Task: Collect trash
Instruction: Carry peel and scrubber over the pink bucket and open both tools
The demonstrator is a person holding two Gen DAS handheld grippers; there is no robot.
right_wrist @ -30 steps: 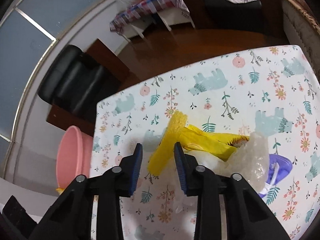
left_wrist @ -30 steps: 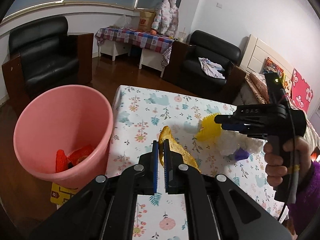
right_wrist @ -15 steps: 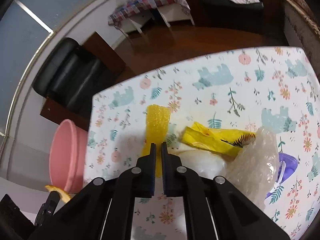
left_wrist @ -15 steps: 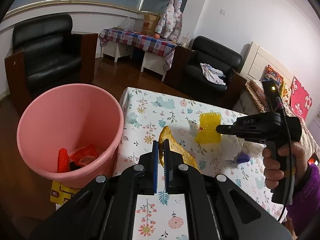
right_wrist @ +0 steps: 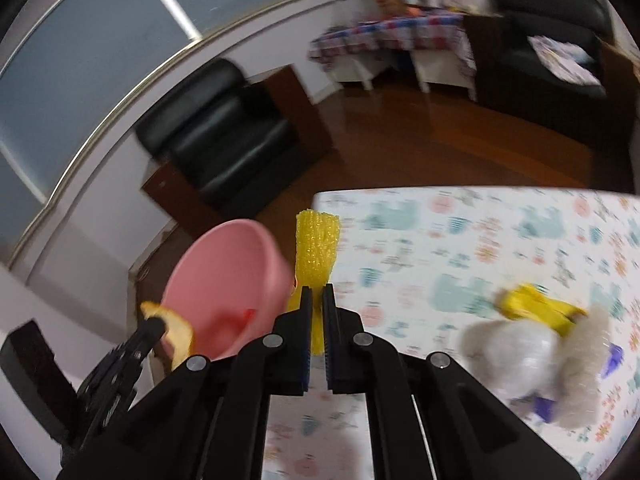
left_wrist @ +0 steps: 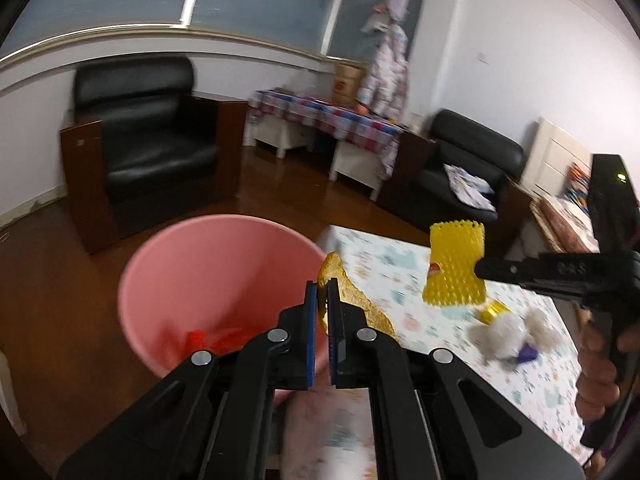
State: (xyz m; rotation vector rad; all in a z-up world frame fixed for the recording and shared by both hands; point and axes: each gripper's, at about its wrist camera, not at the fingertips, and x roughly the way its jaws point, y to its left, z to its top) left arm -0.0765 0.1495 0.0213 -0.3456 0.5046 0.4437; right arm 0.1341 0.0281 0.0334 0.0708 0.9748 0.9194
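My left gripper [left_wrist: 323, 284] is shut on a yellow-brown fruit peel [left_wrist: 354, 300] and holds it at the near rim of the pink bucket [left_wrist: 192, 276]; the peel also shows in the right wrist view [right_wrist: 176, 330]. My right gripper [right_wrist: 317, 296] is shut on a yellow foam net [right_wrist: 316, 250], lifted above the table edge beside the bucket [right_wrist: 232, 280]. The net [left_wrist: 456, 266] hangs from that gripper [left_wrist: 482, 270] in the left wrist view. Red wrappers [left_wrist: 216, 338] lie in the bucket.
On the floral tablecloth [right_wrist: 460, 248] lie a yellow wrapper [right_wrist: 536, 310], clear bubble wrap [right_wrist: 536, 356] and a purple scrap [right_wrist: 612, 360]. A black armchair [left_wrist: 148, 140] stands behind the bucket, another [left_wrist: 468, 172] at the back right, with a checked side table [left_wrist: 328, 120].
Both grippers have lifted and moved left toward the bucket. The right gripper closed on the foam net and raised it off the table. The left still holds the peel.
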